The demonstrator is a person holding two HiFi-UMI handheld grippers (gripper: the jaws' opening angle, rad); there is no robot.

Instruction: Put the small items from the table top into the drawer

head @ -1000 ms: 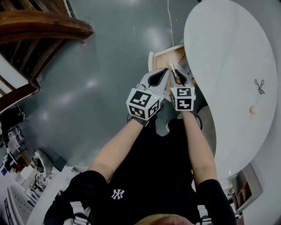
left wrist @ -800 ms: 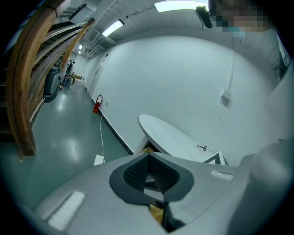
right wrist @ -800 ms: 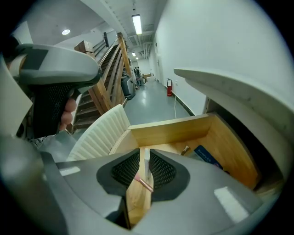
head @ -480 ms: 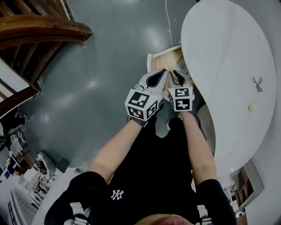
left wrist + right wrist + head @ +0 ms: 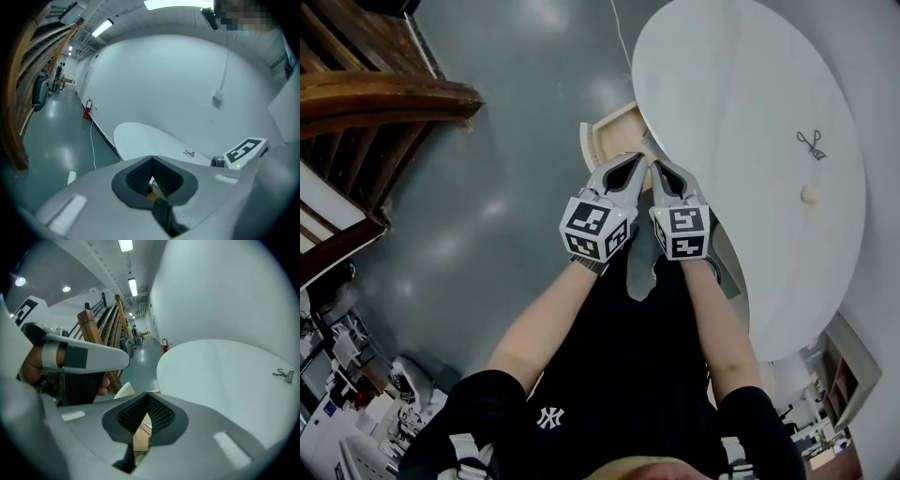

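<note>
A round white table has its wooden drawer pulled open at its left edge. On the top lie a black binder clip and a small round wooden piece, both far right of my hands. My left gripper is shut, its tips meeting with nothing between them. Beside it my right gripper has just been closing and is now shut, also empty. Both hang over the drawer; wood and pinkish items show below the right jaws.
A wooden staircase fills the upper left, over grey floor. A thin cable runs across the floor toward the table. Cluttered shelves sit at the lower left, and a shelf unit at the lower right.
Both grippers have risen from the drawer toward the camera. The right jaws, a little apart before, have closed. The table now shows more fully in the head view.
</note>
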